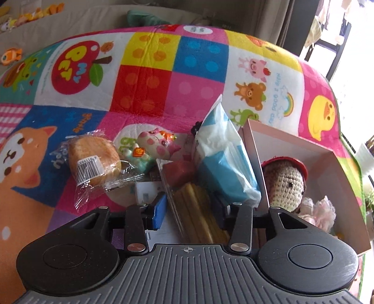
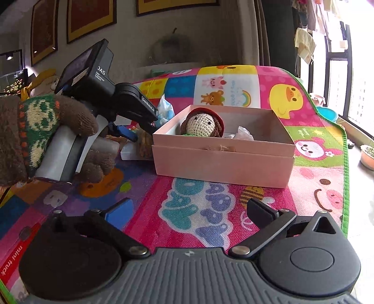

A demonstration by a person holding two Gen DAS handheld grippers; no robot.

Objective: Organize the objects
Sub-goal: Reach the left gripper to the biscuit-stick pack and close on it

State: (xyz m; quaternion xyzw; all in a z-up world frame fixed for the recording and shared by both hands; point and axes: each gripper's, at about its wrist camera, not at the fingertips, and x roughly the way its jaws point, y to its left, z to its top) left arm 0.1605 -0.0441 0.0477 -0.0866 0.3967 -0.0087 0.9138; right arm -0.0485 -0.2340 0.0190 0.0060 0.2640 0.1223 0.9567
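In the left wrist view my left gripper (image 1: 190, 210) stands around a clear packet of yellow sticks (image 1: 198, 210), its blue pads close beside the packet; contact is not clear. Beyond lie a wrapped bun (image 1: 93, 159), a pink pig toy (image 1: 156, 145), a red block (image 1: 180, 170) and a blue-white tissue pack (image 1: 222, 159). The pink box (image 1: 336, 177) at the right holds a crochet doll (image 1: 287, 184). In the right wrist view my right gripper (image 2: 189, 212) is open and empty above the mat, in front of the pink box (image 2: 222, 161) with the doll (image 2: 203, 124).
Everything sits on a colourful play mat (image 1: 149, 70). In the right wrist view the gloved hand (image 2: 35, 131) holding the left gripper device is at the left. A window ledge with bowls (image 2: 367, 156) runs along the right edge. A beige sofa (image 1: 70, 21) is behind.
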